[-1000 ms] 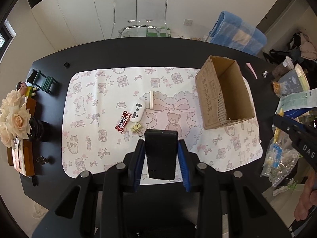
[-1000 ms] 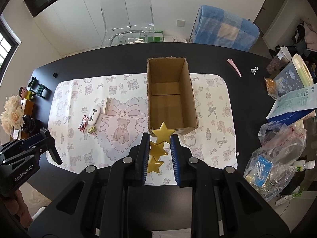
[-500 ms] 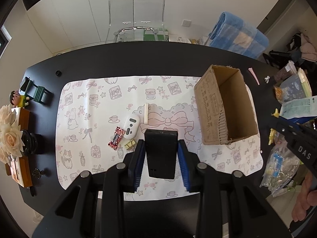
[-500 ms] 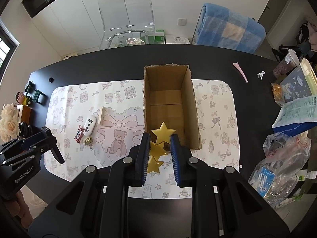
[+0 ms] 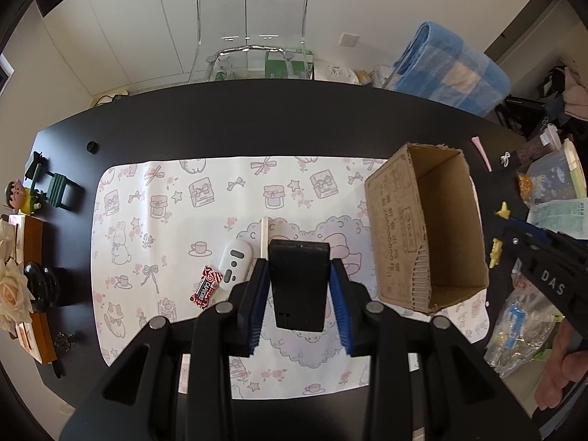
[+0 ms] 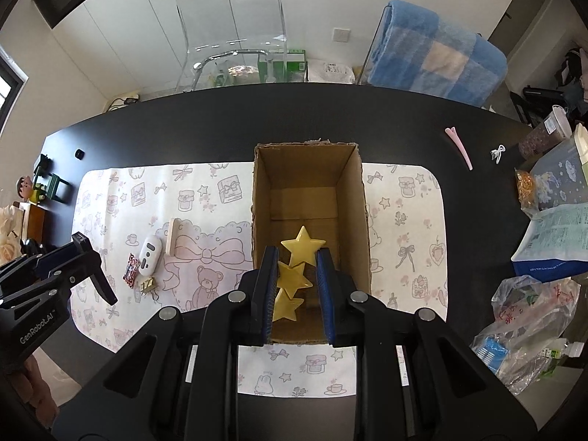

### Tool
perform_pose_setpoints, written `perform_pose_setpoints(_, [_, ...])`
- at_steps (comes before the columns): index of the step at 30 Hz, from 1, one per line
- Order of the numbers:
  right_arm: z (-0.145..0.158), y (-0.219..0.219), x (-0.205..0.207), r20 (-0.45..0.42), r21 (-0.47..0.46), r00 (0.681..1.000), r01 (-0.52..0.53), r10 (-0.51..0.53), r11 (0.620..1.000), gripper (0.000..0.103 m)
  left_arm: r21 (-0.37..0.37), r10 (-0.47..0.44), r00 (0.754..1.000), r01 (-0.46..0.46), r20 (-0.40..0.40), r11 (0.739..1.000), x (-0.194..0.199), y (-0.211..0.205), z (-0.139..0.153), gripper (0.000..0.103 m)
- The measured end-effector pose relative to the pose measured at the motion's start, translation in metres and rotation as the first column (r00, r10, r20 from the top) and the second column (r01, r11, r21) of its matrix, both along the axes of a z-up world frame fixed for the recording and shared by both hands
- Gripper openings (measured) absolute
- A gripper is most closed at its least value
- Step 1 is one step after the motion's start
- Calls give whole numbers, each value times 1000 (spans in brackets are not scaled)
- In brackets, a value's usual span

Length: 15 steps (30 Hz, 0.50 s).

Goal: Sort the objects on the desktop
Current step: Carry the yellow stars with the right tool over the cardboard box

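Note:
My left gripper (image 5: 299, 275) is shut on a black block (image 5: 297, 286) and holds it above the patterned mat (image 5: 165, 220), left of the open cardboard box (image 5: 426, 228). My right gripper (image 6: 294, 261) is shut on a yellow star piece (image 6: 297, 253) and holds it over the near part of the box (image 6: 308, 198). On the mat lie a white remote (image 5: 235, 264), a red candy wrapper (image 5: 206, 287) and a cream stick (image 5: 264, 237). In the right wrist view the remote (image 6: 150, 251), the wrapper (image 6: 131, 265), a gold clip (image 6: 147, 284) and the stick (image 6: 172, 237) show left of the box.
The black table (image 6: 220, 125) carries a flower arrangement (image 5: 14, 286) and small figurines (image 5: 33, 191) at the left edge. Plastic bags (image 6: 525, 316), a blue packet (image 6: 551, 235) and a pink clip (image 6: 459, 147) lie on the right. A clear chair (image 6: 231, 25) stands behind.
My right gripper has moved forward with the star piece, from before the box to over its opening. My left gripper has pulled back and higher with the black block.

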State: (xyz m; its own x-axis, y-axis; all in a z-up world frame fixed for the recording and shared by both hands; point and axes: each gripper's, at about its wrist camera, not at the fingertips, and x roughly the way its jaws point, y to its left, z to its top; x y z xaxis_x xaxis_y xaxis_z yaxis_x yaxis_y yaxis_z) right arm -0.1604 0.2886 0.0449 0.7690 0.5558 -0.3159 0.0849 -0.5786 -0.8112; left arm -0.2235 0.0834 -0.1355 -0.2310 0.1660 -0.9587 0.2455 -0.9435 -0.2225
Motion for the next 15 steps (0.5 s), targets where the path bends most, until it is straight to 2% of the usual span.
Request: perform_pose_setpoints(15, [-13, 43, 18, 41, 18, 998, 48, -48, 999, 21, -11, 21, 1000, -21, 19, 1000, -20, -5, -12, 32])
